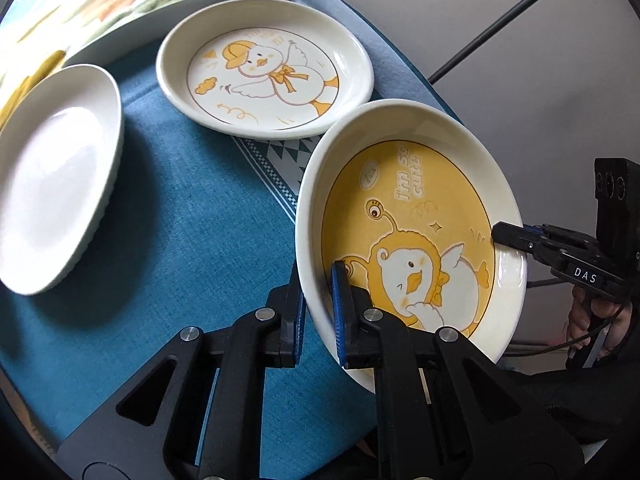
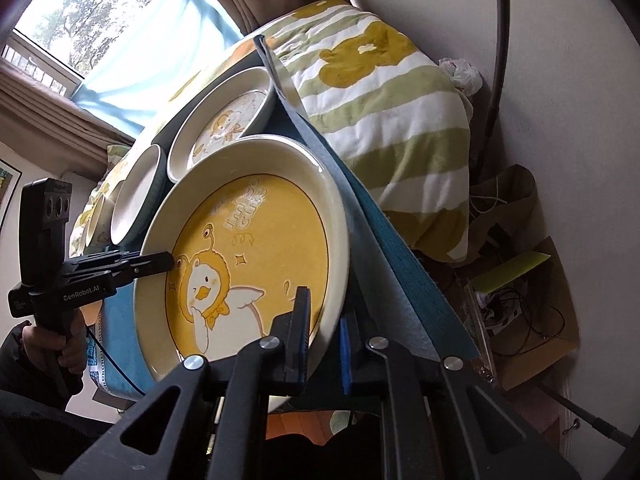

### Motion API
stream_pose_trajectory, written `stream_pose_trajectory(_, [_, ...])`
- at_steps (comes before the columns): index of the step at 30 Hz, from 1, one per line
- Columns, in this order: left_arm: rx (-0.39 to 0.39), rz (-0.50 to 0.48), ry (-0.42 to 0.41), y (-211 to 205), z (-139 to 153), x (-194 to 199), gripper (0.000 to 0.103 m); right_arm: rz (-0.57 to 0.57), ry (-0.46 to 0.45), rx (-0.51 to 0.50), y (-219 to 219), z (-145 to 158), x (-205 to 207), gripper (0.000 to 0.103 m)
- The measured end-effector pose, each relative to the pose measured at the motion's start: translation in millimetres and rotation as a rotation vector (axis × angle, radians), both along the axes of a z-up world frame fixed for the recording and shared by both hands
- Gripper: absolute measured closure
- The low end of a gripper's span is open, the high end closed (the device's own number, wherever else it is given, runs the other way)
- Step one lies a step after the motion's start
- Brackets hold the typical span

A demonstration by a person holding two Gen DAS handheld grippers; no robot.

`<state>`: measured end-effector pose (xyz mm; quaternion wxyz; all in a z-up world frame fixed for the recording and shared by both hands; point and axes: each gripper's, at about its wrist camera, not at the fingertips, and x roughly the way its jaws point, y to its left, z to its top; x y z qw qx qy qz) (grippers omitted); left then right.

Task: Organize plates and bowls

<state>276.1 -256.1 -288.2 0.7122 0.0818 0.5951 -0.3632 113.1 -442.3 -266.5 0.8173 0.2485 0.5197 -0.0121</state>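
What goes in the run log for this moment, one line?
left gripper: shut on yellow plate rim | right gripper: shut on opposite rim | plate: tilted | white-centred duck plate, plain white dish: on blue cloth

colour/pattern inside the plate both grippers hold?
Yellow centre with a cartoon duck and lettering, cream rim: the yellow plate. Clearest in the left wrist view.

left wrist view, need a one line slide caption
Both hand-held grippers clamp opposite rims of the yellow duck plate above the blue cloth.
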Motion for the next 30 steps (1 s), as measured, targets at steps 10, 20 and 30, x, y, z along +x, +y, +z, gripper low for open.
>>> stream_pose_trajectory(10, [-0.044,0.192,-0.079,89,61,-15,0.094,0.203,-0.068,-0.036,59,42,38,0.091])
stream_pose_trajectory(20, [-0.012,0.387,-0.1,229,66,-54,0.093,0.386,-0.076,0.0,179,30,69,0.091])
stream_pose_trajectory(30, [0.007,0.506,-0.037,330,9,-70,0.093,0.48,-0.027,0.005,274,-15,89,0.091])
